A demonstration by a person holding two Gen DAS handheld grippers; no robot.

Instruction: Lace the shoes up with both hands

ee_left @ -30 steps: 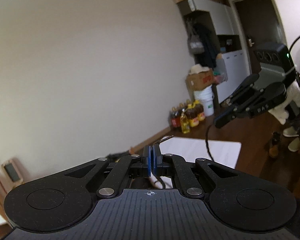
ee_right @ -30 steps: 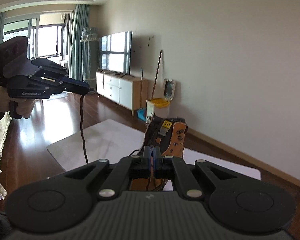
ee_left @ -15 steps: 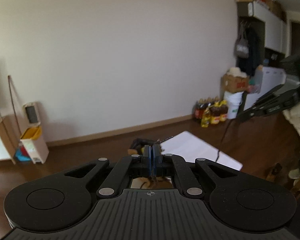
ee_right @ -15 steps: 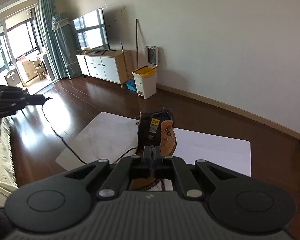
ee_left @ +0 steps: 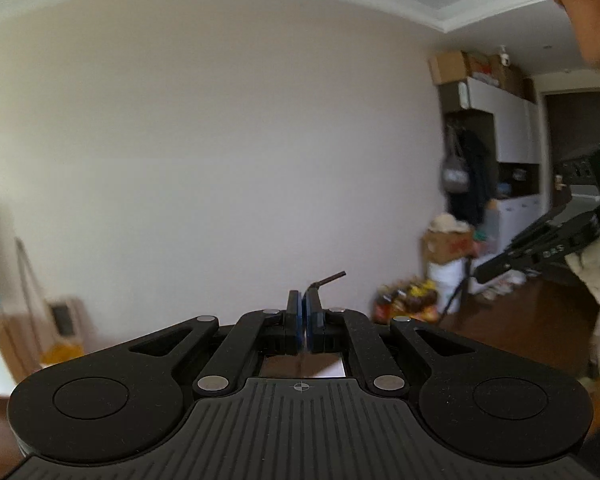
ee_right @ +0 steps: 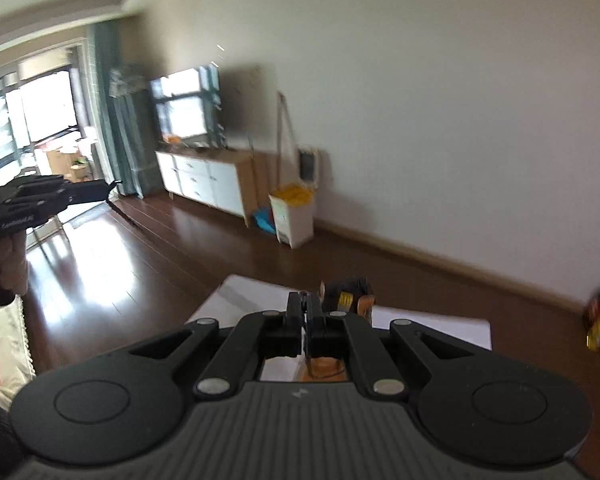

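My left gripper (ee_left: 304,304) is shut on one end of the dark shoelace, whose stiff tip (ee_left: 329,279) sticks up to the right above the pads. My right gripper (ee_right: 305,305) is shut on the other lace end; lace shows below its pads (ee_right: 310,366). The brown boot (ee_right: 350,300) stands on a white mat (ee_right: 244,300) just beyond the right gripper, mostly hidden by it. The right gripper also shows at the right of the left wrist view (ee_left: 540,248), lace hanging from it (ee_left: 458,292). The left gripper shows at the left of the right wrist view (ee_right: 100,191).
A wall with baseboard runs behind. A yellow-lined white bin (ee_right: 294,216) and TV cabinet (ee_right: 208,182) stand along it. Oil bottles (ee_left: 408,300), a cardboard box (ee_left: 448,244) and a white bucket are to the right. A person's face (ee_left: 580,8) is at top right.
Both grippers have risen and tilted upward, pulling the lace ends up and apart. The boot has dropped low in the right wrist view and out of the left wrist view.
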